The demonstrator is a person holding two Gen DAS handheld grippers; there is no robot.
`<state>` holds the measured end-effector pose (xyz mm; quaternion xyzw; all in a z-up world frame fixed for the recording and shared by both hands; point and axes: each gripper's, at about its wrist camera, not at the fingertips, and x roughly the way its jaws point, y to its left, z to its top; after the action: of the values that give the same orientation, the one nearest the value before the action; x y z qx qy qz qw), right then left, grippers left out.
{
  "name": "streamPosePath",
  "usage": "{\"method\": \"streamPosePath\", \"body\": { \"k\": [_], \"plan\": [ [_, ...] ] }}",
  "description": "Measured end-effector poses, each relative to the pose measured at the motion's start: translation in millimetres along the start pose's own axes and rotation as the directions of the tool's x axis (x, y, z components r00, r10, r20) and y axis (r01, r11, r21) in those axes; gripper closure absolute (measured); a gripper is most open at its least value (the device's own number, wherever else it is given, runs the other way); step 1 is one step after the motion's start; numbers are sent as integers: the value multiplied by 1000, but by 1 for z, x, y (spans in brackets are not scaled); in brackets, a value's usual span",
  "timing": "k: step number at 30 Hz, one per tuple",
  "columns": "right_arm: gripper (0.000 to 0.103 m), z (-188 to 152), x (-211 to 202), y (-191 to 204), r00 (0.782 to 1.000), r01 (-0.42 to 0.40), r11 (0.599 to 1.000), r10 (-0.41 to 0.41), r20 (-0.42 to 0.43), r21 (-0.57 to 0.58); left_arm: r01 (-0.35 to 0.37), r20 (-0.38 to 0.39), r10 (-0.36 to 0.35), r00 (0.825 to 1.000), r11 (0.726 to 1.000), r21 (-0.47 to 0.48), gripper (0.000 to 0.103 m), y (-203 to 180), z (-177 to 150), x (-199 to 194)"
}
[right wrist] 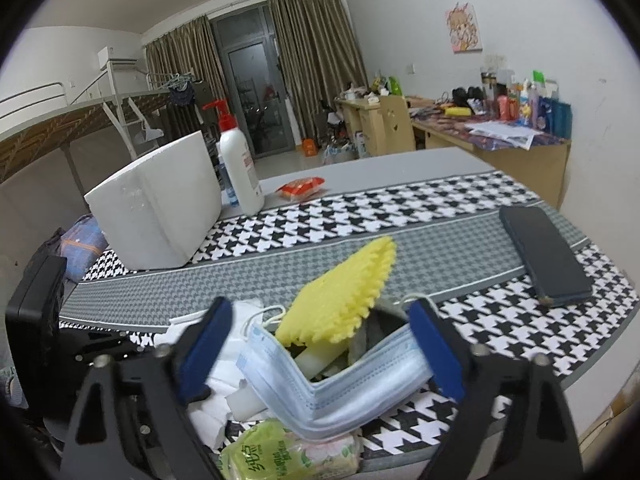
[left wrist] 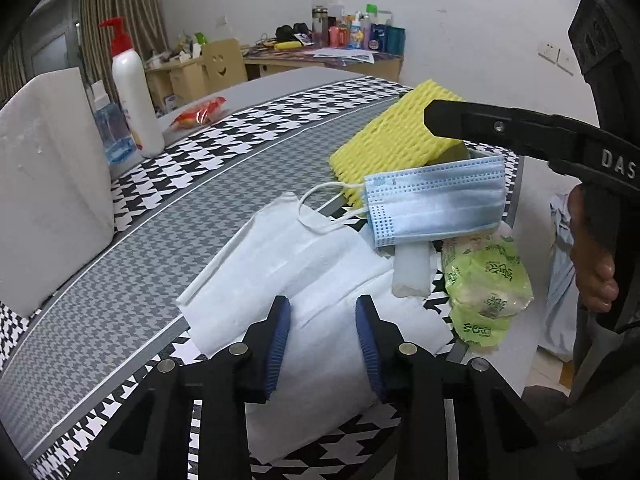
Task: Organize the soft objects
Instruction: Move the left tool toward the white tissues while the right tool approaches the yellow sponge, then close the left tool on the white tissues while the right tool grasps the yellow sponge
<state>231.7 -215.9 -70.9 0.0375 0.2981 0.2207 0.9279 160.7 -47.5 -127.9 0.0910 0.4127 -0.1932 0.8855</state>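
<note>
A pile of soft objects lies at the table's near corner. A blue face mask (left wrist: 436, 204) (right wrist: 340, 388) lies bent over a yellow foam net (left wrist: 392, 136) (right wrist: 344, 292). A white folded cloth (left wrist: 304, 264) lies under my left gripper (left wrist: 323, 340), which is open and empty just above it. A green tissue pack (left wrist: 486, 280) (right wrist: 264, 456) lies beside a white foam piece (left wrist: 412, 268). My right gripper (right wrist: 324, 352) is open with the mask between its fingers, its right finger (right wrist: 436, 348) touching the mask's end.
A white foam box (right wrist: 160, 204) stands at the left on the houndstooth table cover (right wrist: 460, 200). A lotion pump bottle (right wrist: 240, 168) and a red snack packet (right wrist: 300, 188) stand behind. A dark phone (right wrist: 544, 256) lies at the right. A cluttered desk stands beyond.
</note>
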Motion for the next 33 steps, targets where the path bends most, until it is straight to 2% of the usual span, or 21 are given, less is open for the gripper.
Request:
{"method": "streamPosePath", "body": {
  "k": [1, 6, 8, 9, 13, 14, 16, 17, 19, 24, 25, 26, 27, 28, 29, 31, 32, 33],
  "plan": [
    [24, 0, 1, -1, 1000, -9, 1000, 9, -7, 7, 1, 1, -1, 1000, 1000, -1, 67, 1, 0, 0],
    [39, 0, 4, -4, 999, -30, 999, 31, -24, 29, -5, 9, 5, 1000, 1000, 4, 67, 0, 0, -2],
    [51, 1, 5, -4, 999, -38, 999, 39, -33, 39, -8, 10, 8, 1000, 1000, -4, 67, 0, 0, -2],
    [53, 1, 5, -4, 999, -39, 998, 41, -34, 44, -10, 10, 10, 1000, 1000, -7, 67, 1, 0, -2],
    [71, 1, 3, -5, 998, -46, 998, 48, -31, 47, -33, 13, 33, 999, 999, 2, 65, -1, -1, -5],
    [75, 1, 3, -4, 999, -43, 998, 45, -30, 46, -39, 16, 39, 999, 999, 5, 64, -1, -2, -5],
    [79, 1, 1, -4, 999, -40, 998, 41, -26, 45, -61, 18, 61, 998, 998, 10, 48, -2, -2, -7],
    [82, 1, 1, -5, 999, -38, 998, 39, -23, 46, -69, 20, 69, 997, 998, 10, 43, -1, -2, -7],
    [83, 1, -2, -5, 999, -35, 998, 36, -14, 46, -82, 21, 82, 996, 997, 8, 34, 1, -1, -7],
    [82, 3, -5, -5, 1000, -19, 999, 20, -9, 33, -50, -11, 50, 999, 998, 24, 31, 3, 1, 1],
    [81, 4, -4, -4, 1000, -13, 1000, 13, -11, 28, -39, -20, 39, 999, 999, 24, 32, 3, 2, 2],
    [73, 5, -3, -4, 1000, -7, 1000, 7, -15, 24, -25, -20, 25, 999, 1000, 11, 32, 5, 2, 3],
    [66, 5, -2, -4, 1000, -3, 1000, 3, -18, 24, -7, -25, 7, 1000, 1000, -2, 35, 7, 2, 4],
    [50, 5, -2, -5, 1000, 2, 1000, -2, -16, 27, -8, -22, 8, 1000, 1000, -2, 41, 8, 2, 3],
    [41, 5, -2, -5, 1000, 5, 1000, -5, -12, 29, -6, -19, 6, 1000, 1000, 3, 46, 7, 2, 3],
    [40, 5, -3, -6, 1000, 8, 1000, -8, 1, 30, -4, -14, 4, 1000, 1000, 9, 67, 5, 3, 1],
    [40, 6, -3, -6, 1000, 8, 1000, -8, -1, 29, -4, -13, 4, 1000, 1000, 13, 71, 4, 3, 1],
    [40, 7, -3, -7, 1000, 7, 999, -7, -2, 31, -1, -11, 1, 1000, 1000, 18, 80, 3, 3, 1]
  ]
}}
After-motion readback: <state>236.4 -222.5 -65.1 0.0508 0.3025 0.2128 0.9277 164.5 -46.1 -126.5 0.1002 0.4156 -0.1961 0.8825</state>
